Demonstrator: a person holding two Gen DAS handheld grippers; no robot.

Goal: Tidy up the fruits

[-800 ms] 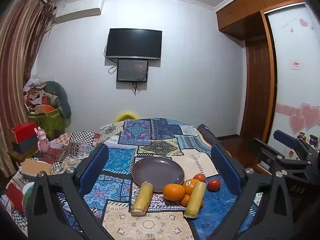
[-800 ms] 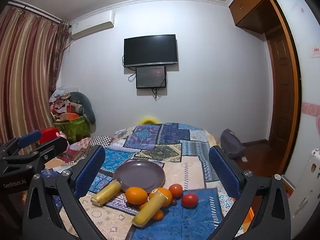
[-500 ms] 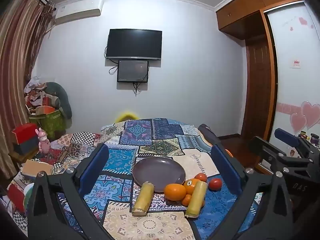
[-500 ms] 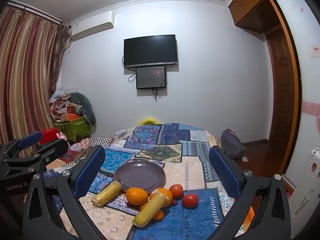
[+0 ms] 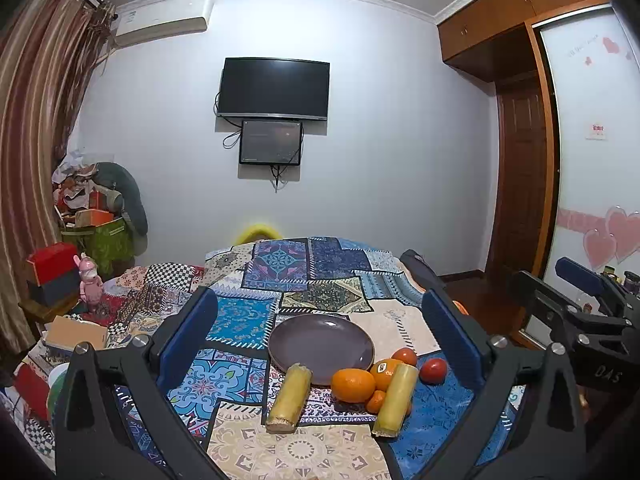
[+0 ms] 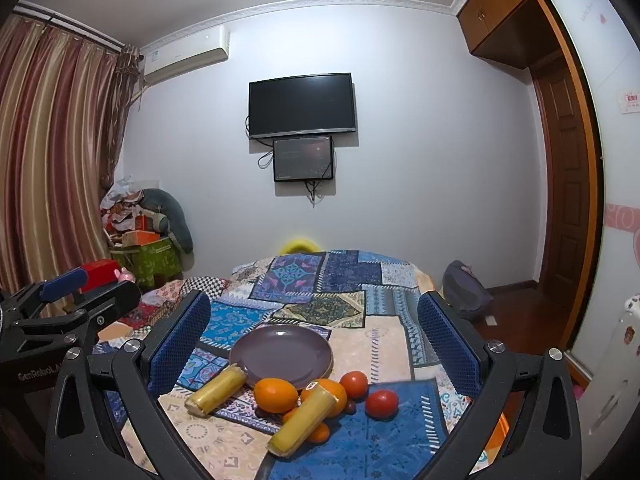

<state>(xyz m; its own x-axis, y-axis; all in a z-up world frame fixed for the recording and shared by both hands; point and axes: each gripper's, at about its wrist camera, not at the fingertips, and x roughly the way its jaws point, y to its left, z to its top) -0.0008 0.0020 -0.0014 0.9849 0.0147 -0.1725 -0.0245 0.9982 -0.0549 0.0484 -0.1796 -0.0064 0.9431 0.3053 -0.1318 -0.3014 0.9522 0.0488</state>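
Observation:
An empty purple plate (image 5: 321,343) (image 6: 281,354) lies on the patchwork tablecloth (image 5: 308,276). In front of it lie two yellow sugarcane pieces (image 5: 289,396) (image 5: 395,399), two oranges (image 5: 353,385) (image 5: 385,370), small tangerines (image 5: 375,401) and two tomatoes (image 5: 433,370) (image 5: 405,356). In the right wrist view the same fruit shows: cane (image 6: 216,389) (image 6: 302,419), orange (image 6: 276,395), tomatoes (image 6: 381,403) (image 6: 354,384). My left gripper (image 5: 320,344) is open and empty, hovering short of the fruit. My right gripper (image 6: 314,344) is open and empty too.
The right gripper's body (image 5: 580,312) shows at the left view's right edge; the left gripper's body (image 6: 60,312) at the right view's left edge. Boxes and toys (image 5: 60,276) crowd the left side. A dark bag (image 6: 464,288) lies on the floor at right.
Both views have shifted very slightly; the fruit and plate have not moved and both grippers stay open.

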